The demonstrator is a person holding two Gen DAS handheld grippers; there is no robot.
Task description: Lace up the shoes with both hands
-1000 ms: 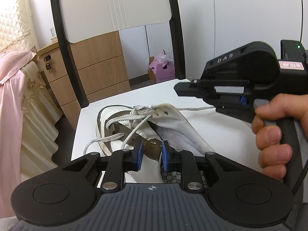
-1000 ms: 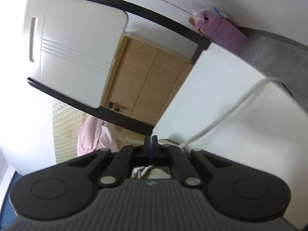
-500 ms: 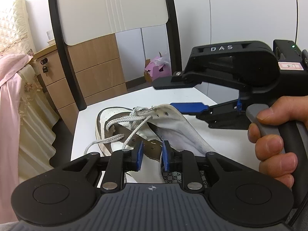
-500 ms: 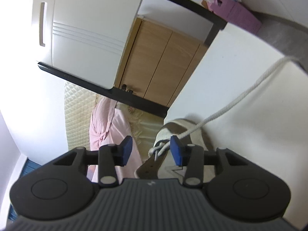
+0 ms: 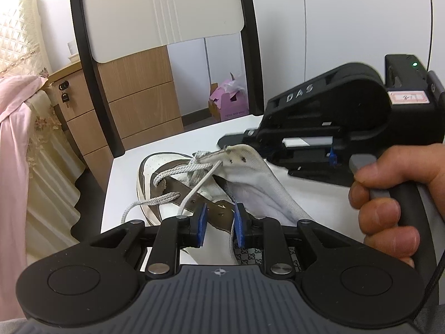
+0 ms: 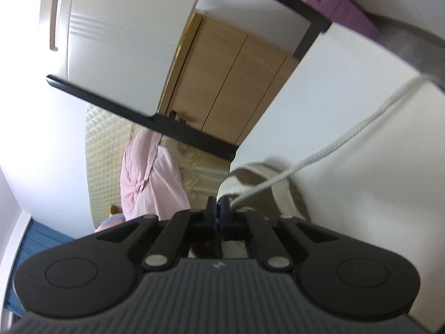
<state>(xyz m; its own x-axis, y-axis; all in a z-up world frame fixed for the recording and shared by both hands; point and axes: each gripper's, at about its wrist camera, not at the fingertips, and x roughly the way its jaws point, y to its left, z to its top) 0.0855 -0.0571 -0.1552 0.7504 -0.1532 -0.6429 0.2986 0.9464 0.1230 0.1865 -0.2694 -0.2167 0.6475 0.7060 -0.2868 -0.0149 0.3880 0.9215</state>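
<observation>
I find my right tool [image 6: 218, 207] clamped shut beside the lace [image 6: 319, 158], which runs taut toward the frame's upper right, while my left tool [image 5: 219, 222], part open, grips the shoe [image 5: 211, 183] on the table [image 5: 130, 167] at lower centre.

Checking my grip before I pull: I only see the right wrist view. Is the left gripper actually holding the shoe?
Observer: Yes. The left gripper is clamped on the brown eyelet flap of the shoe.
Operator: Where are my tips?
Observer: The right gripper, shut, sits at the top edge of the white flap, beside its empty eyelets.
Operator: Any slack lace elsewhere?
Observer: A grey lace end trails off the shoe's left side onto the table.
</observation>
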